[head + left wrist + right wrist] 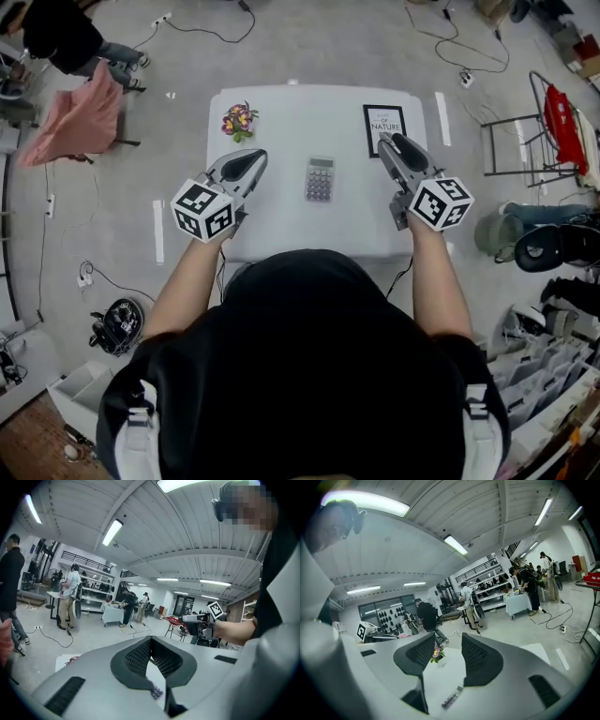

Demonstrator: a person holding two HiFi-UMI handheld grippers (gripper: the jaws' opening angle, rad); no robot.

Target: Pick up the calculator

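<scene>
1. Your left gripper (pixel 253 157) hovers over the left part of the white table (pixel 291 230). In the left gripper view its jaws meet at the tips (pixel 151 640). Nothing is held between them.
2. A small bunch of flowers (pixel 238 119) lies at the far left corner of the table, beyond your left gripper.
3. The calculator (pixel 320 178) lies flat near the middle of the table, between your two grippers and apart from both. Its display end points away from you and its keys are towards you. In the left gripper view a few of its keys (pixel 157 693) show below the jaws.
4. A black-framed print (pixel 384 128) lies flat at the far right of the table, just beside the tips of your right gripper.
5. Your right gripper (pixel 386 141) hovers over the right part of the table. In the right gripper view its jaws (pixel 449 639) stand apart and hold nothing. The flowers (pixel 436 654) show in the gap between them.
</scene>
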